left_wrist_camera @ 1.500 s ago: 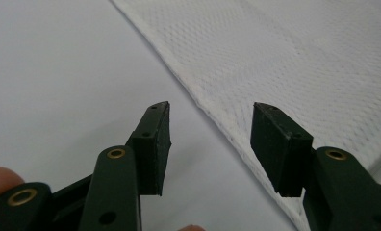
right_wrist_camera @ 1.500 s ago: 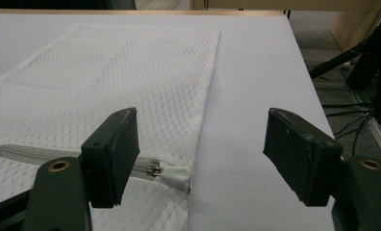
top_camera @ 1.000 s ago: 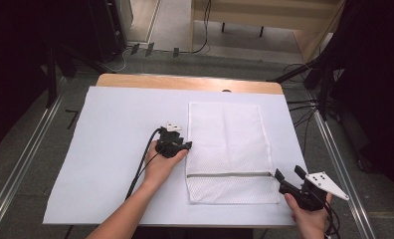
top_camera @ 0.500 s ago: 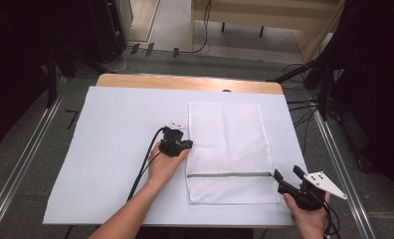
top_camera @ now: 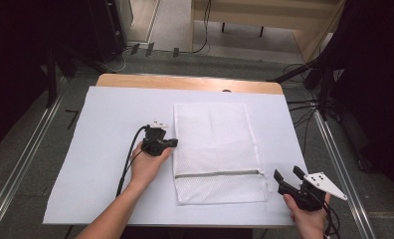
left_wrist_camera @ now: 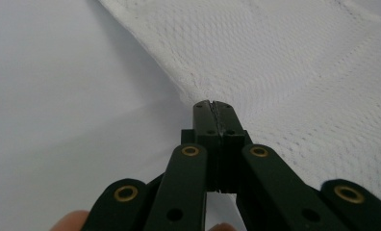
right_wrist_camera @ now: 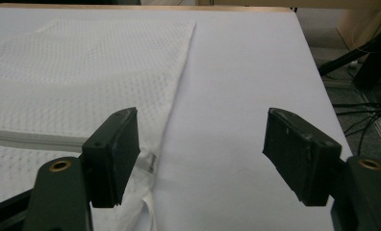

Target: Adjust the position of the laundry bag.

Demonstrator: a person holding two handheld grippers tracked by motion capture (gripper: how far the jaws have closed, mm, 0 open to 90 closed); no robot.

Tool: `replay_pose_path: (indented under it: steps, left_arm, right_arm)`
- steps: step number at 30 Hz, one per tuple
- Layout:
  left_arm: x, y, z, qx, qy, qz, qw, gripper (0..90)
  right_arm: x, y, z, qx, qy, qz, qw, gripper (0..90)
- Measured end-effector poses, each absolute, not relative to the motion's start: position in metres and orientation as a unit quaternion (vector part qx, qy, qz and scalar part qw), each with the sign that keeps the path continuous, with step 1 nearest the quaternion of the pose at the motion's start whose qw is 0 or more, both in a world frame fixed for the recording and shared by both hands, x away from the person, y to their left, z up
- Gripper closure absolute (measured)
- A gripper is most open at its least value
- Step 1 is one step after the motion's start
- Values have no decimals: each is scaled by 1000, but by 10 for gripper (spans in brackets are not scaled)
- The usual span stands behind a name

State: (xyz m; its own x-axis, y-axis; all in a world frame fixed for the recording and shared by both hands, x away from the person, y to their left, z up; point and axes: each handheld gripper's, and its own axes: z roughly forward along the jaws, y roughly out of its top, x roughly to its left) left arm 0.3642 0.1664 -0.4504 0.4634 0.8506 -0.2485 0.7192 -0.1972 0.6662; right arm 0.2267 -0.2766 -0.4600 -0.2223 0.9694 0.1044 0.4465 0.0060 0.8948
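Observation:
A white mesh laundry bag (top_camera: 215,149) lies flat on the white-covered table (top_camera: 110,119), with its grey zipper (top_camera: 217,174) running across near the front end. My left gripper (top_camera: 174,143) is shut on the bag's left edge; in the left gripper view the mesh (left_wrist_camera: 285,72) puckers at the closed jaw tips (left_wrist_camera: 211,105). My right gripper (top_camera: 287,174) stands open by the bag's front right corner, just off the fabric. Seen from the right gripper view, its jaws (right_wrist_camera: 203,144) straddle bare table beside the bag (right_wrist_camera: 82,72), and the zipper (right_wrist_camera: 30,139) ends at the left jaw.
Bare wood of the table top (top_camera: 185,82) shows along the far edge. Black stands and cables (top_camera: 314,89) crowd the floor to the right, and metal rails (top_camera: 26,149) run along both sides of the table.
My left gripper has moved left with the bag's edge in it, and the whole bag has slid left with it. The right gripper has stayed open and nearly still.

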Motion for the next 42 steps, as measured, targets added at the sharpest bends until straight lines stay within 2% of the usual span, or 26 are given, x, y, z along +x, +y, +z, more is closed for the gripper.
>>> replay_pose_path:
  steps: [14,22,23,24,25,26,27,29,30,32,35,37,38,42]
  left_arm:
    - [360,244,-447,752,541,82,368,900]
    - [373,250,-453,752,548,87,356,900]
    - [371,250,-453,749,548,92,361,863]
    - [371,250,-453,749,548,92,361,748]
    - [368,251,-451,744,545,92,374,748]
    - [364,251,-449,737,548,98,383,634]
    - [351,249,-443,743,537,115,382,477]
    - [343,248,-441,745,530,121,386,431]
    - [335,248,-439,745,522,120,396,425]
    - [318,248,-438,740,515,127,414,423]
    - [305,247,-435,753,501,133,405,411]
    - [297,250,-429,741,501,129,427,424]
    - [290,247,-426,743,491,129,436,428]
    - [285,239,-425,754,469,123,443,474]
  right_arm:
    - [226,-264,-459,537,656,444,290,296]
    - [221,-246,-456,523,666,457,273,293]
    - [220,-243,-456,519,668,458,272,289]
    - [220,-243,-456,519,668,458,272,289]
    - [220,-240,-455,517,670,459,271,288]
    - [219,-238,-455,515,671,461,269,287]
    - [218,-233,-454,511,672,465,268,284]
    - [218,-231,-454,511,671,464,270,288]
    - [220,-227,-454,513,674,464,259,334]
    - [220,-223,-456,515,674,469,246,352]
    - [222,-219,-458,516,681,466,230,365]
    - [224,-214,-460,510,689,468,217,365]
    - [226,-208,-461,509,699,466,187,364]
    - [227,-193,-461,501,718,441,199,374]
